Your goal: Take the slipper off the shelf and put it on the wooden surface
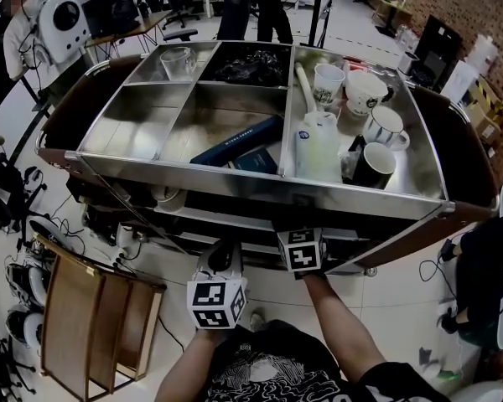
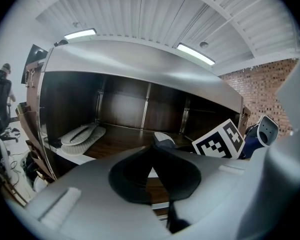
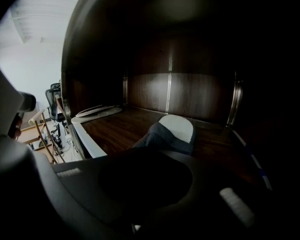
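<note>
A grey slipper (image 3: 176, 131) with a white sole lies on the dark wooden shelf floor (image 3: 115, 129) inside the cart. My right gripper (image 3: 146, 154) reaches into the shelf, and its jaws are shut on the slipper's near edge. From the left gripper view the same slipper (image 2: 163, 138) shows beside the right gripper's marker cube (image 2: 223, 139). My left gripper (image 2: 152, 172) hangs in front of the shelf opening, shut on nothing. In the head view only the marker cubes of the left gripper (image 1: 216, 301) and the right gripper (image 1: 300, 249) show below the cart's edge.
A pair of pale slippers (image 2: 82, 134) lies at the shelf's left end. The cart's steel top trays (image 1: 134, 128) hold mugs (image 1: 374, 167), a bottle (image 1: 318, 145) and dark books (image 1: 239, 145). A wooden rack (image 1: 96, 325) stands on the floor at the lower left, with cables (image 1: 109, 233) nearby.
</note>
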The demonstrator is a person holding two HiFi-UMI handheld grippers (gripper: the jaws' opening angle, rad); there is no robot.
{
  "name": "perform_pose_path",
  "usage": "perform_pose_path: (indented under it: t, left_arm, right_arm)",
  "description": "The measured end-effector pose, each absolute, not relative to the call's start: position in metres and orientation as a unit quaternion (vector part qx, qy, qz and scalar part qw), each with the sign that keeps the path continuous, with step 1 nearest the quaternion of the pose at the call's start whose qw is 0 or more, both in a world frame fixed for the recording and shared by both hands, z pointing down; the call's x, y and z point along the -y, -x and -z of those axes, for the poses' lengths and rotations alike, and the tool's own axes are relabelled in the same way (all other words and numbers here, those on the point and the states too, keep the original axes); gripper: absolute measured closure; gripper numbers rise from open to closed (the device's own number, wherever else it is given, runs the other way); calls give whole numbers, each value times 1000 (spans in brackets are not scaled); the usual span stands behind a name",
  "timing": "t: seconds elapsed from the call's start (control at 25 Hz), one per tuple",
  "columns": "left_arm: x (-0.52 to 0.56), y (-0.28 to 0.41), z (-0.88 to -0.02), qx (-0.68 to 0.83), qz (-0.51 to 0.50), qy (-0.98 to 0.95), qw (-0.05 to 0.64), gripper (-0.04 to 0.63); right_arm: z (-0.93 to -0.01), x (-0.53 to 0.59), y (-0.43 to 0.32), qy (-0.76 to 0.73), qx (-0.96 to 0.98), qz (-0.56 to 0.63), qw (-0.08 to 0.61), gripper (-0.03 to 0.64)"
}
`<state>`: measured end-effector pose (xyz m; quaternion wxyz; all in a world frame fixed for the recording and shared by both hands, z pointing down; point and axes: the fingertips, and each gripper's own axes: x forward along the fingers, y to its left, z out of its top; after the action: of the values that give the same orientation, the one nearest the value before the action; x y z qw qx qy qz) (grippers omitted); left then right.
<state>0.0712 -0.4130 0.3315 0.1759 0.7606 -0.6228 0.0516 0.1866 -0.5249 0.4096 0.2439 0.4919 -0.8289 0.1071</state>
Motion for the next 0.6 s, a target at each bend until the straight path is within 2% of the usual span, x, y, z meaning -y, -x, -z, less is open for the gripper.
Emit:
perform_pose_path:
  t: [0.6]
  left_arm:
    - [378, -63, -320, 626, -48, -760, 169, 591]
  right_arm:
    - [-387, 471, -169, -483, 841, -63, 237, 607]
